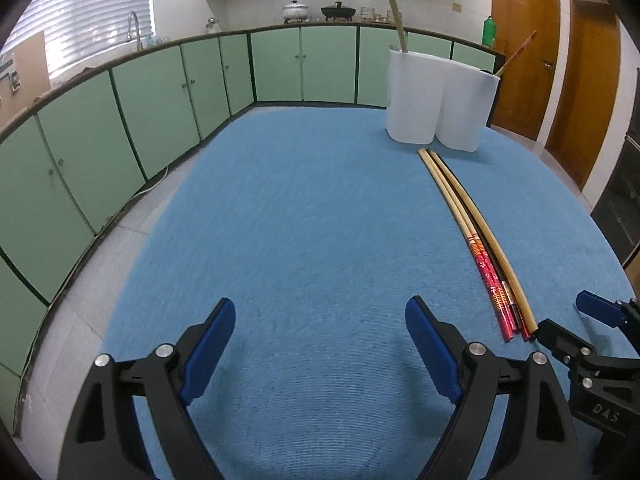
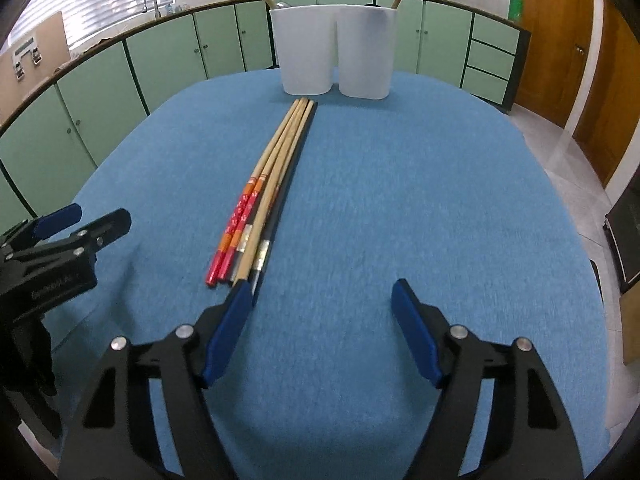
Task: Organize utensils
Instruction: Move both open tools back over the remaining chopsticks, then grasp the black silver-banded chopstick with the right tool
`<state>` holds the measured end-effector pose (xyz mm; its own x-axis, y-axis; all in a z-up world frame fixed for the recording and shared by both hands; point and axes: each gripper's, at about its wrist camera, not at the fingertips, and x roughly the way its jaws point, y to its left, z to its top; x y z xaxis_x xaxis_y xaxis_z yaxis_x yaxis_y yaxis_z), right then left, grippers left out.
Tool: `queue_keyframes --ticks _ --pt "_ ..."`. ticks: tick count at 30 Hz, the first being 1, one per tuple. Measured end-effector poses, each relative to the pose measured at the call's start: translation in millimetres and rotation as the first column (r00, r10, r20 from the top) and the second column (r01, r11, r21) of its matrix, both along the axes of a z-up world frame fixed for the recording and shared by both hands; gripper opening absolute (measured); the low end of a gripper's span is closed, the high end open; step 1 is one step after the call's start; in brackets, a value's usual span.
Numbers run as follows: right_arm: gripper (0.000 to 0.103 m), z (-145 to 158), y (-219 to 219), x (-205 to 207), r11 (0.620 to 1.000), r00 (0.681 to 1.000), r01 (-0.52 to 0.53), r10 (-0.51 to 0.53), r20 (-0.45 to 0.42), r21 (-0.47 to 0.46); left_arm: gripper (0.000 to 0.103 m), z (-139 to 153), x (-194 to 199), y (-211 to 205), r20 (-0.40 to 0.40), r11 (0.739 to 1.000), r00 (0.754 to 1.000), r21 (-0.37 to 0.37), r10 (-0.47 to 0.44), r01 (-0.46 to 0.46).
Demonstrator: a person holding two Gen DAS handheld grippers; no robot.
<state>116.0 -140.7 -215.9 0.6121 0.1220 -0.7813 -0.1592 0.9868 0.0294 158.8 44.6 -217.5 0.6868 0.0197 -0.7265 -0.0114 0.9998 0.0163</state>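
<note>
1. A bundle of chopsticks (image 2: 264,196) lies on a blue tablecloth (image 2: 400,208) in a kitchen, tips pointing toward a white two-compartment holder (image 2: 336,52) at the far end of the table.

2. The bundle mixes red-patterned, plain wooden and dark sticks, packed side by side and touching; their exact number is hard to tell.

3. The holder is not empty: one pale stick stands in the left compartment and one reddish stick leans out of the right, as the right wrist view shows. By appearances, sorting has begun, but most of it is left.

4. The right gripper (image 2: 322,300) is low over the cloth with its jaws apart and nothing between them. Its left finger tip is just at the near ends of the dark and wooden sticks; whether it touches them cannot be told.

5. The left gripper (image 1: 320,320) hangs spread wide over bare cloth, grasping nothing, well to the left of the bundle.

6. Judged from this, the step in hand is the approach to the next stick. The right gripper would need to shift left to straddle a stick before closing.

7. Because the sticks lie packed together, singling out one looks like the tricky part.
</note>
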Motion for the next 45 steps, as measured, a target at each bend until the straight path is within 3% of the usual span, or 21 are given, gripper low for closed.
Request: queue_keyframes --ticks 6,12,23,27,31,39,41,45 --pt "0.071 -1 14 0 0.999 0.999 -0.045 0.045 -0.008 -0.012 0.086 -1 2 0 -0.006 1.0 1.0 -0.005 0.002 -0.002" --pt "0.071 2 7 0 1.0 1.0 -0.013 0.013 -0.006 0.005 0.087 -2 4 -1 -0.017 1.0 1.0 -0.005 0.0 0.0" --pt "0.052 1 3 -5 1.0 1.0 -0.01 0.01 -0.01 0.02 0.088 -5 6 -10 -0.027 1.0 1.0 0.023 -0.014 0.015" --pt "0.051 3 -10 -2 0.999 0.999 0.043 -0.043 -0.001 0.012 0.088 -5 7 -11 -0.029 1.0 0.999 0.025 -0.016 0.017" --pt "0.049 3 -15 -3 0.998 1.0 0.013 -0.013 -0.008 0.06 0.088 -5 7 -12 -0.037 1.0 0.999 0.02 -0.016 0.016" --pt "0.03 1 -12 -1 0.996 1.0 -0.014 0.015 -0.007 0.092 0.089 -7 8 -12 -0.052 1.0 0.999 0.015 -0.017 0.018" --pt "0.022 0 -9 -2 0.995 1.0 -0.027 0.027 -0.008 0.1 0.089 -8 9 -12 -0.058 1.0 0.998 0.011 -0.014 0.015" --pt "0.015 0 -6 2 0.993 0.999 -0.036 0.038 -0.012 0.114 0.089 -9 9 -15 -0.061 1.0 0.998 0.001 -0.019 0.019"
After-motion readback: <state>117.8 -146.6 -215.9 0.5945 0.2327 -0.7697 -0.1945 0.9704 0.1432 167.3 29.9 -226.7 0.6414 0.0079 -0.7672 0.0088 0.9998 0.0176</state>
